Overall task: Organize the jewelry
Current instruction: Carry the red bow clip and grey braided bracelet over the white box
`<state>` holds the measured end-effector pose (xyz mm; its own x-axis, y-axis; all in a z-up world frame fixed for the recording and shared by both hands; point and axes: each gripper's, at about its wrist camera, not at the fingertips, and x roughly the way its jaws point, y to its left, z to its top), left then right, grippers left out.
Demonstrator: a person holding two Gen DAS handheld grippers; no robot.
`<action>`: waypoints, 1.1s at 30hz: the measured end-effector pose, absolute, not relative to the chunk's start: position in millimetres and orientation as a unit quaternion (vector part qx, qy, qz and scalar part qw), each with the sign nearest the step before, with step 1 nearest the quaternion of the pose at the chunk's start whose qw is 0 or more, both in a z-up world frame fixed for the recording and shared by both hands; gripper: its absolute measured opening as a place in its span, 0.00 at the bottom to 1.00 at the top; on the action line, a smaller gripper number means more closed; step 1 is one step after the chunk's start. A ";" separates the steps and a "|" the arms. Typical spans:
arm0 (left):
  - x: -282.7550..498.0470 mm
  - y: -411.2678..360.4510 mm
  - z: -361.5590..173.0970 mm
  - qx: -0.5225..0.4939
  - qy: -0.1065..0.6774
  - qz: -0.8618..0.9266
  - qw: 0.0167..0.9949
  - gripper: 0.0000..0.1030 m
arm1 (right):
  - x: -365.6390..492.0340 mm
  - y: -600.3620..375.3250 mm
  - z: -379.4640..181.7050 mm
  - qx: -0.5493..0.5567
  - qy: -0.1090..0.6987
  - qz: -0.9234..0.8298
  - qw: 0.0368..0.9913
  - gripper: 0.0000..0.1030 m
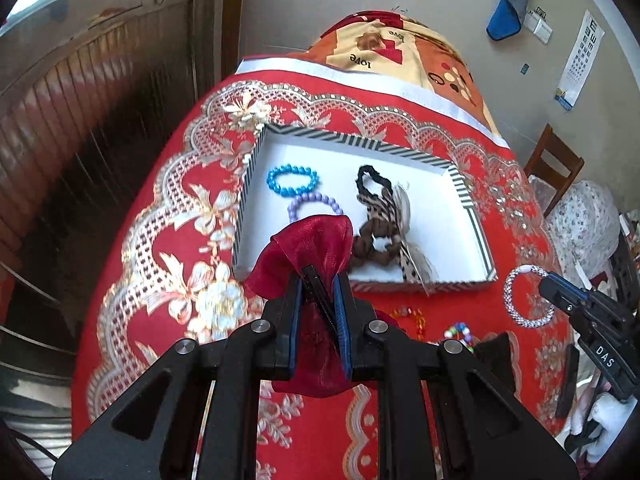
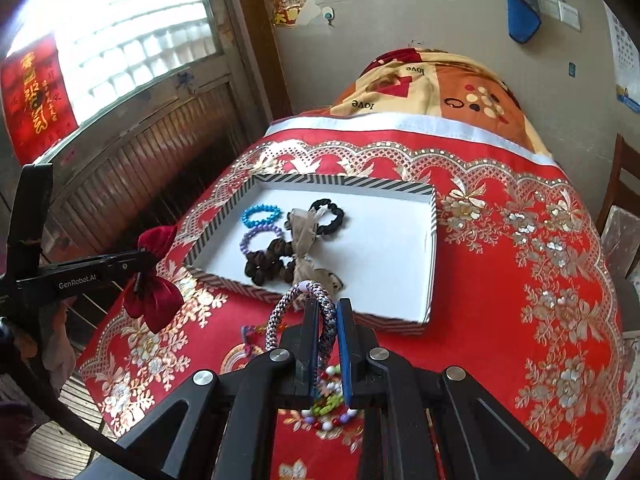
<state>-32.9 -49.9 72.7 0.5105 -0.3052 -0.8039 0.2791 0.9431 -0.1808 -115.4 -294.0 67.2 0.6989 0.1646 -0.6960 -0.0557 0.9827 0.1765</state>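
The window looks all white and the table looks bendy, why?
Right wrist view: the window is overexposed by daylight, so its panes wash out white. Both views: the fisheye lens curves the red tablecloth and bows the striped tray; corners go dark. Left wrist view: the red bow clip close to the lens is fairly sharp, while the wooden door at the edge smears.

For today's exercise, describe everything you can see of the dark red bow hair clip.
The dark red bow hair clip is sheer, shiny fabric in two puffed loops on a black clip bar. The left gripper is shut on its middle, holding it clear of the red tablecloth, beside the striped box's near-left corner. Nothing else touches it.
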 end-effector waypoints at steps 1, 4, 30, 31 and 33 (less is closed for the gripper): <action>-28.4 -51.4 72.2 -0.012 0.465 -0.166 0.869 0.14 | -111.2 -296.0 66.8 0.070 0.385 0.060 0.918 0.08; -15.1 -56.2 70.1 -0.008 0.467 -0.160 0.870 0.14 | -96.9 -303.2 65.1 0.067 0.390 0.058 0.917 0.08; 75.2 -75.9 10.6 0.007 0.531 -0.069 0.845 0.14 | 69.7 -357.9 7.9 0.087 0.467 0.085 0.876 0.08; 76.6 -75.3 8.6 0.006 0.532 -0.066 0.844 0.14 | 75.9 -358.2 3.7 0.084 0.471 0.083 0.874 0.08; 80.7 -73.1 3.6 0.005 0.535 -0.055 0.843 0.14 | 88.2 -358.5 -3.7 0.081 0.478 0.084 0.871 0.08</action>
<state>80.7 -73.1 3.6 0.4204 -0.0881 -0.9030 0.0982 0.9939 -0.0512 88.2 -358.5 -3.7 0.5297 0.2236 -0.8182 -0.0684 0.9727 0.2216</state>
